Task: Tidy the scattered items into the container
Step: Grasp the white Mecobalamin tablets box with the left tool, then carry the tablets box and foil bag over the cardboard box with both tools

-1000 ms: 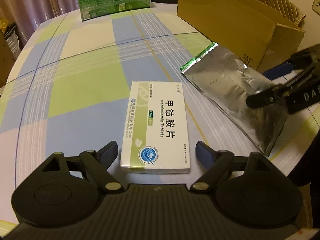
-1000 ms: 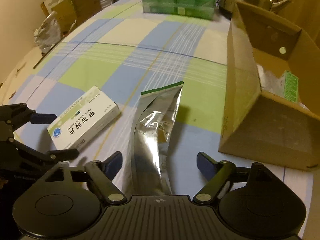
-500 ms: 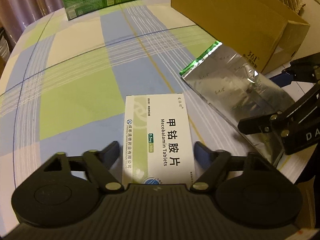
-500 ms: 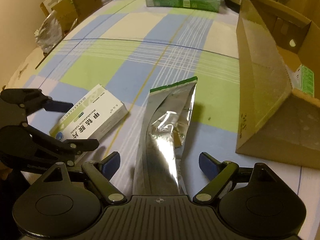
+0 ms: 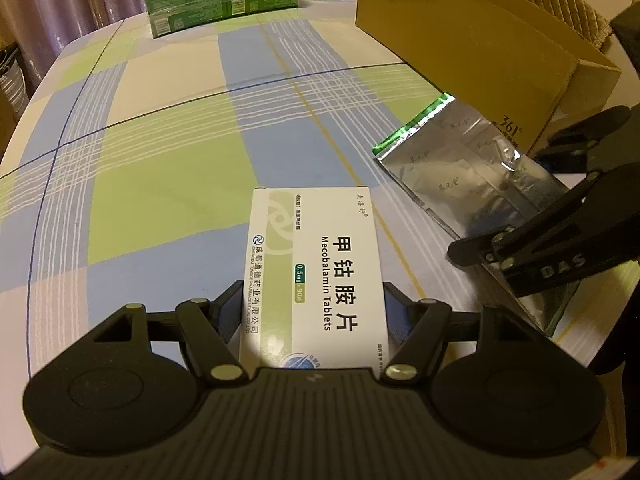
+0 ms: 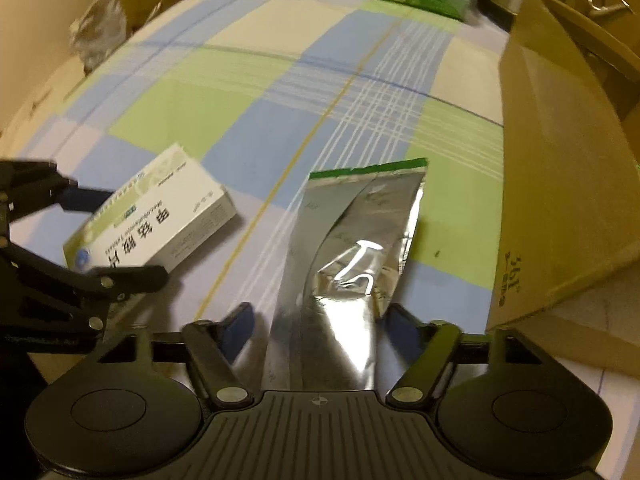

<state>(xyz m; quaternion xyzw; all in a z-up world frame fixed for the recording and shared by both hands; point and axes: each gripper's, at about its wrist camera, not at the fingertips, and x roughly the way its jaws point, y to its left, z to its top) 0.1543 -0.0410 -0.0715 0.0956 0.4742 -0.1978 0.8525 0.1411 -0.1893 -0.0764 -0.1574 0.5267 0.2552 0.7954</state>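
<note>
Looking through the left wrist view, the left gripper [image 5: 314, 308] has its fingers clenched against the long sides of the white tablet box [image 5: 316, 264], which lies flat on the checked desk [image 5: 168, 184]; a light, stiff carton, it should take a squeeze across its narrow width without crushing; half a second earlier the fingers stood wider and the box lay less deep between them. Off to the right, the foil pouch [image 5: 472, 172] lies beside the cardboard container [image 5: 480, 52].

Through the right wrist view, the right gripper [image 6: 316, 320] straddles the pouch's near end, fingers released and not quite touching it; thin, slick and floppy, it is best pinched near an edge seam; this gripper has come nearer since.
</note>
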